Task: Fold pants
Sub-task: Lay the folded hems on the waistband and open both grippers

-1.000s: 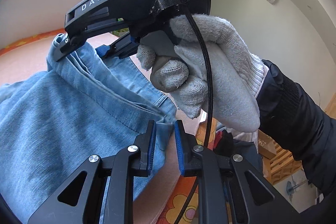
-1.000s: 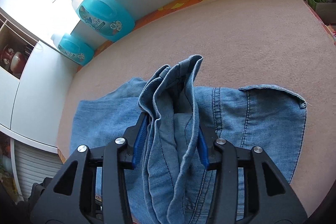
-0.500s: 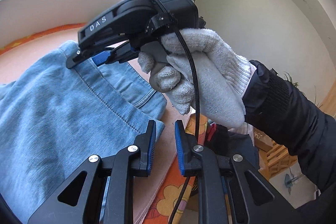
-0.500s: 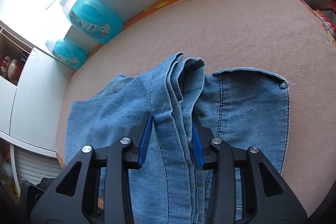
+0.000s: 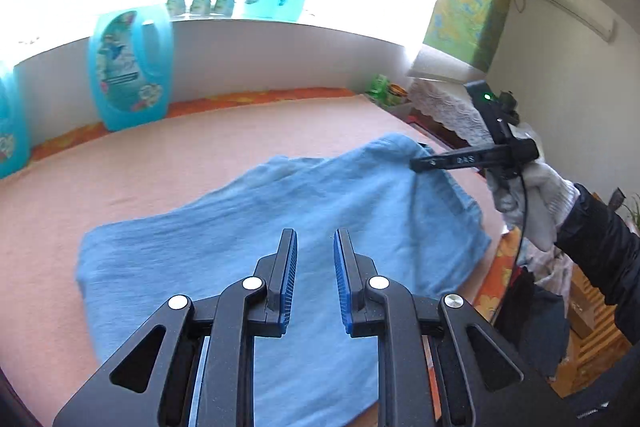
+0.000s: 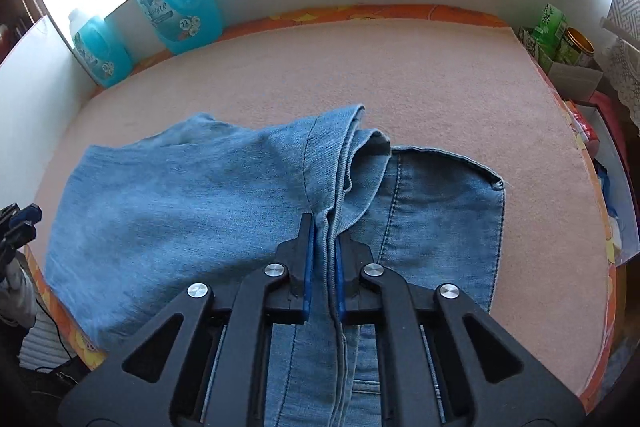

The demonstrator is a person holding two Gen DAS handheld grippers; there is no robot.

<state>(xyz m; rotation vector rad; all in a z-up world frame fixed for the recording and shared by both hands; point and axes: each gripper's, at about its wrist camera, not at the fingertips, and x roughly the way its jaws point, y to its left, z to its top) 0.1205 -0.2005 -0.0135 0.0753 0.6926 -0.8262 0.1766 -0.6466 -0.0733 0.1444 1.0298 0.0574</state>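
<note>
Light blue denim pants lie folded on the pink table top. My right gripper is shut on a bunched hem edge of the pants and holds it just above the lower layer. In the left wrist view the pants spread below my left gripper, which is open and empty above them. The right gripper shows there at the pants' far right corner, held by a white-gloved hand.
Blue detergent bottles stand along the back left wall. Green boxes and a tin sit off the table's right edge. The table's orange flowered edge runs at the near left.
My left gripper has let go and pulled back and up, now looking across the whole table. My right gripper has closed tighter on the hem and lowered it onto the pants.
</note>
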